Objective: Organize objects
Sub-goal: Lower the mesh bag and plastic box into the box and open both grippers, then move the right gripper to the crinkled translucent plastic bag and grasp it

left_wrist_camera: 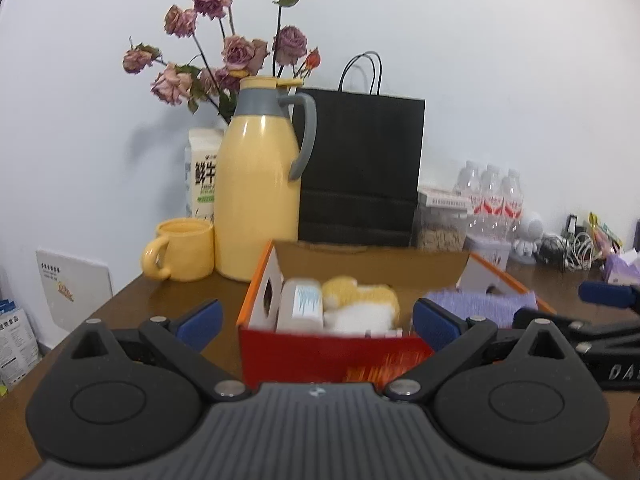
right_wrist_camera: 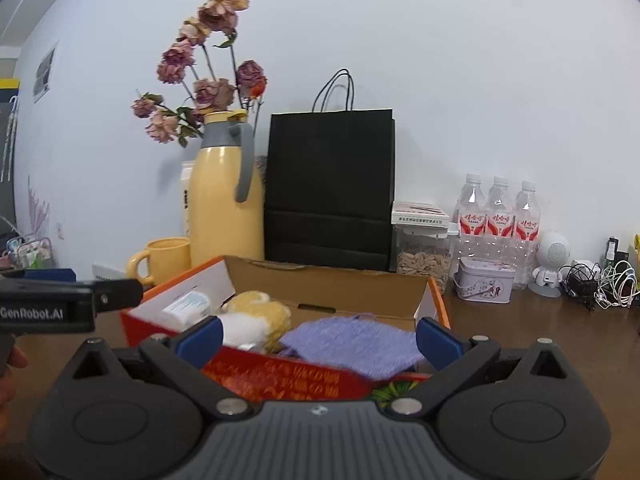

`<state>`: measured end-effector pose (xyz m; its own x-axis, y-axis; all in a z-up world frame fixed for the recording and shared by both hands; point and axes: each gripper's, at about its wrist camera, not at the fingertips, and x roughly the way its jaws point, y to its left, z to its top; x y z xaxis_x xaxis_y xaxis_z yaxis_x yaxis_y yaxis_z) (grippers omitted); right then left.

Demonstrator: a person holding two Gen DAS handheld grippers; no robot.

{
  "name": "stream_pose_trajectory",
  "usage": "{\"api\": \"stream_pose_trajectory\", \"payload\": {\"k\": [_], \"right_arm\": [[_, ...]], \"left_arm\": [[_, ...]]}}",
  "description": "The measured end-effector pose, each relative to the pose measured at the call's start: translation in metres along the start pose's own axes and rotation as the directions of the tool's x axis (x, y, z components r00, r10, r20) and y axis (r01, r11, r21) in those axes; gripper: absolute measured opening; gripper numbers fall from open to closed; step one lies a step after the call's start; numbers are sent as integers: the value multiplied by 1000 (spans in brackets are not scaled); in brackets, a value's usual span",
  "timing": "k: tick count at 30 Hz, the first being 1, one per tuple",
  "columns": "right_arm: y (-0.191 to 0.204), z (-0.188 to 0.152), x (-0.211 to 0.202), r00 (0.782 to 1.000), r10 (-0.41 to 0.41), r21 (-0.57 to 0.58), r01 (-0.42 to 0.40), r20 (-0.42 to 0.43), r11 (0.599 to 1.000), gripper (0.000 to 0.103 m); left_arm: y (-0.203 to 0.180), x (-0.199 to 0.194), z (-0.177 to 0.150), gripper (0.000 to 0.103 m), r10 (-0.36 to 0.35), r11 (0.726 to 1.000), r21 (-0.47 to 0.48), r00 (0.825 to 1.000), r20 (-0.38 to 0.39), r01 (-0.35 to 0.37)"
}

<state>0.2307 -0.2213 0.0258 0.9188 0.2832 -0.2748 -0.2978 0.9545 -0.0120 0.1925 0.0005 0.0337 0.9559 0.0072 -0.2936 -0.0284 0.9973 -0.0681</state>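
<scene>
An open red and orange cardboard box [left_wrist_camera: 332, 354] [right_wrist_camera: 280, 376] stands on the brown table in front of both grippers. Inside lie a white bottle [left_wrist_camera: 301, 306] [right_wrist_camera: 188, 307], a yellow and white plush toy [left_wrist_camera: 360, 304] [right_wrist_camera: 256, 318] and a purple knitted cloth [left_wrist_camera: 480, 304] [right_wrist_camera: 356, 340]. My left gripper [left_wrist_camera: 318, 318] is open and empty, its fingers either side of the box's near wall. My right gripper [right_wrist_camera: 318, 338] is open and empty just before the box, over the purple cloth. Each gripper shows at the other view's edge.
Behind the box stand a yellow thermos jug [left_wrist_camera: 260, 192] [right_wrist_camera: 224, 200], a yellow mug [left_wrist_camera: 180, 250] [right_wrist_camera: 160, 260], a black paper bag [left_wrist_camera: 360, 168] [right_wrist_camera: 330, 188], dried roses, a milk carton [left_wrist_camera: 202, 176], a jar of seeds [right_wrist_camera: 422, 256], three water bottles [right_wrist_camera: 498, 216], a tin [right_wrist_camera: 484, 284], a small white robot figure [right_wrist_camera: 550, 260] and cables [right_wrist_camera: 600, 284].
</scene>
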Motion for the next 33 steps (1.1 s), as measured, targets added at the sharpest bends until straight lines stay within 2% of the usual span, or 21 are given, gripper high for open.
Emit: {"api": "stream_pose_trajectory", "payload": {"k": [6,20,33], "right_arm": [[6,-15,-23,1000,13,3,-13,-22,1000,103],[19,-41,-66,996,44,5,-43,-73,999,103],[34,-58,-64,983,94,-16,-98,-157,995,103]], "left_arm": [[13,-18,-20,103,13,1000,-10,998,-55,-14],[21,-55,-33,103,5,1000,0,995,-96,-5],[28,-64,-43,103,7,1000,-3,992,-126,-8]]}}
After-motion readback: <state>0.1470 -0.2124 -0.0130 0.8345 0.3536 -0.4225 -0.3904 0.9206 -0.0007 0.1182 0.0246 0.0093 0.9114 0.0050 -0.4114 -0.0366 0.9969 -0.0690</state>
